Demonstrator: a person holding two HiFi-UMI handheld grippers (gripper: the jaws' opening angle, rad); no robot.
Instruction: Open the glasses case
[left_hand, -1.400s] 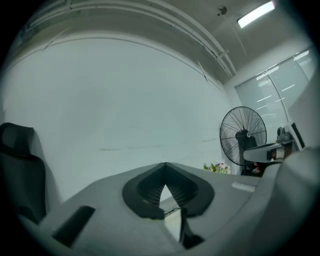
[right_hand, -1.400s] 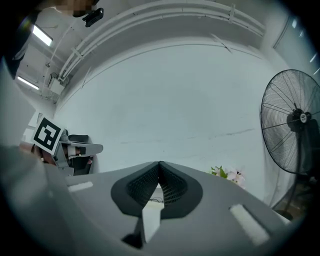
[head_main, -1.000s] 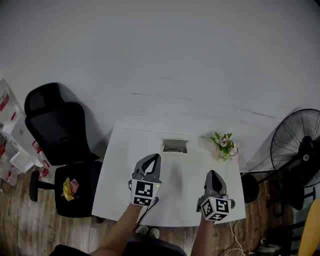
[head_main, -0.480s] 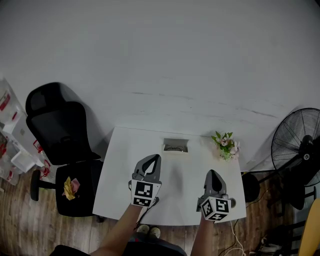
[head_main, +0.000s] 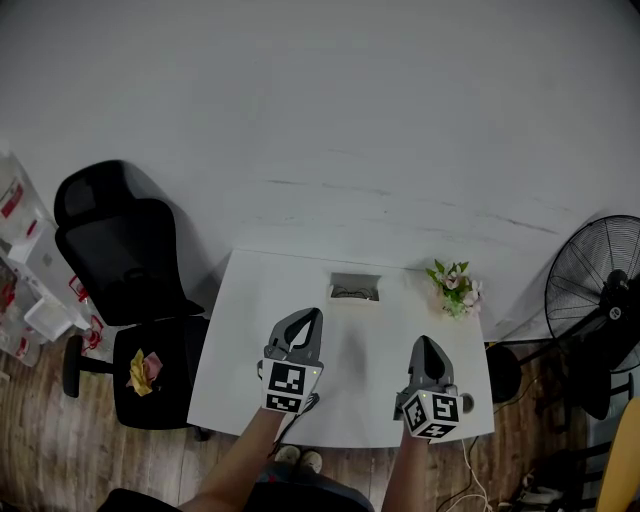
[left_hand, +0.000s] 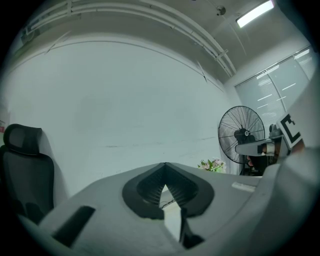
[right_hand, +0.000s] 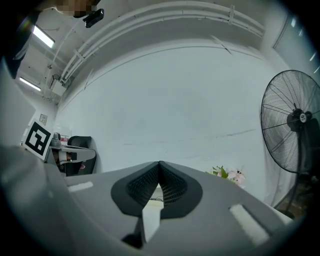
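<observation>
Well, biggest risk: my left gripper (head_main: 314, 316) and right gripper (head_main: 424, 345) are both clenched on nothing. The glasses case (head_main: 355, 288) lies well apart from them, at the far edge of the table (head_main: 240, 340). If I arrive with my fingers closed, I judge I'd shove the case instead of catching its lid.
Next risk: the case sits close to the back edge, by the wall (head_main: 330, 120). A push along the line my grippers point could slide it off behind the table.
Lesser risk: the case looks light. If I pry at it with one gripper alone, it may lift or skid whole unless the other gripper pins its base.
Small risk: the flowers (head_main: 455, 290) stand near the case on its right. A wide swing of my right gripper could tip them.
Smallest doubt: the case is too small in view to tell which way the seam faces, so I may bite the hinge side.
Wall: plain white, with a thin horizontal line across it.
Floor (head_main: 40, 440): dark wood planks.
Table: white, smooth and bare apart from the case and flowers, so probably slippery under the case.
Fan (head_main: 595, 290): a black standing fan, to the right of the table.
Chair (head_main: 110, 255): a black office chair, to the left of the table.
Chair seat: a yellow scrap (head_main: 143, 372) lies on it.
</observation>
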